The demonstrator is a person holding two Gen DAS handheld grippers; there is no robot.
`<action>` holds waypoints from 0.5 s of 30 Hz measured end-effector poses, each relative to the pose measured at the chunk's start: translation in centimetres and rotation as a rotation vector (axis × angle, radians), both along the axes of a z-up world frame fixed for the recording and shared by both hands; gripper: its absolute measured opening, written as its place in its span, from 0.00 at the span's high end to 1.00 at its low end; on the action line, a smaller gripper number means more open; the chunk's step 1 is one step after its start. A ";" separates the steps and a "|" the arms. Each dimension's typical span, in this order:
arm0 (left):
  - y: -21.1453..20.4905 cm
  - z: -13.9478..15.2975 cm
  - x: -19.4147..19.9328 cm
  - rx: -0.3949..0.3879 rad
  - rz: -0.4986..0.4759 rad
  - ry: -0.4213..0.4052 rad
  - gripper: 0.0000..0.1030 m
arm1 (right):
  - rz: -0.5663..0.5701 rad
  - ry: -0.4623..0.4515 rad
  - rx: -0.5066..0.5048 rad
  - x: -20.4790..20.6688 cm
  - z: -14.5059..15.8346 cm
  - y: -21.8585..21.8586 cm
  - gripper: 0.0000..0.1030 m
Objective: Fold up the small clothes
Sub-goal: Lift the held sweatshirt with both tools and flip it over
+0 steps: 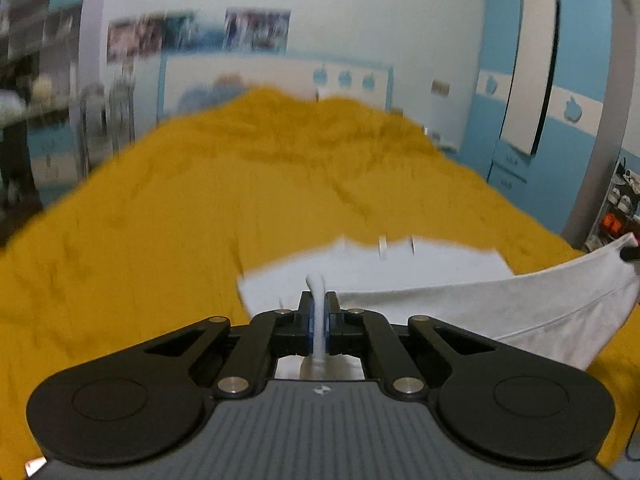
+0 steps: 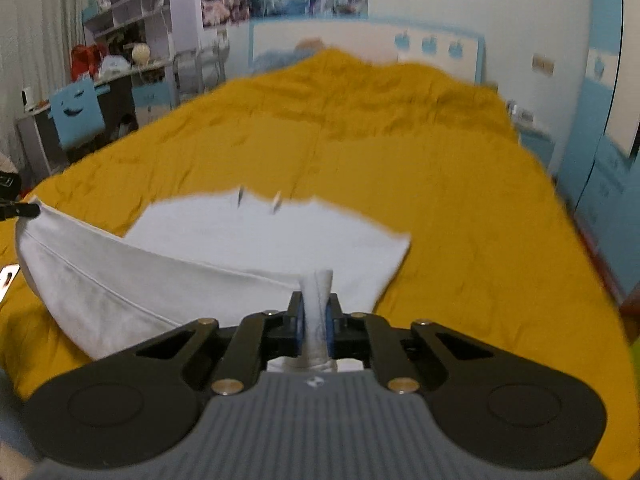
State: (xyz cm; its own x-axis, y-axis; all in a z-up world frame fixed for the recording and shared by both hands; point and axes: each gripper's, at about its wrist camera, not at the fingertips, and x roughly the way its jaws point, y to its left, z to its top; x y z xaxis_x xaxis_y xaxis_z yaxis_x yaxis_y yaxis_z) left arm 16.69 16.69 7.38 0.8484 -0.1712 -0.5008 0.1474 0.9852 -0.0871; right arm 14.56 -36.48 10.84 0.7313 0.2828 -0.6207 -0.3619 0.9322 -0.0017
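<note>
A small white garment lies partly on a mustard-yellow bedspread. Its near edge is lifted and stretched between the two grippers. My left gripper is shut on one corner of the white fabric, which bunches between the blue pads. My right gripper is shut on the other corner. The right gripper's tip shows at the far right of the left wrist view. The left gripper's tip shows at the far left of the right wrist view. The far part of the garment rests flat on the bed.
A blue and white headboard stands at the far end of the bed. A blue wardrobe is on the right. A desk, shelves and a blue chair are on the left. Both views are motion-blurred.
</note>
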 end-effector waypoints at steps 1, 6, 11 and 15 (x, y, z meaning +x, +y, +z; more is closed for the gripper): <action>-0.2 0.8 0.7 0.015 0.002 -0.026 0.96 | -0.002 -0.025 -0.006 0.6 0.8 0.1 0.97; -1.4 3.2 5.2 0.089 0.046 -0.119 0.96 | -0.029 -0.149 -0.014 4.4 4.5 0.9 0.97; -2.9 3.2 9.3 0.145 0.081 -0.185 0.96 | -0.072 -0.217 -0.008 9.5 5.9 1.7 0.97; -3.2 1.3 12.7 0.165 0.108 -0.184 0.96 | -0.108 -0.217 0.012 14.4 5.0 2.1 0.97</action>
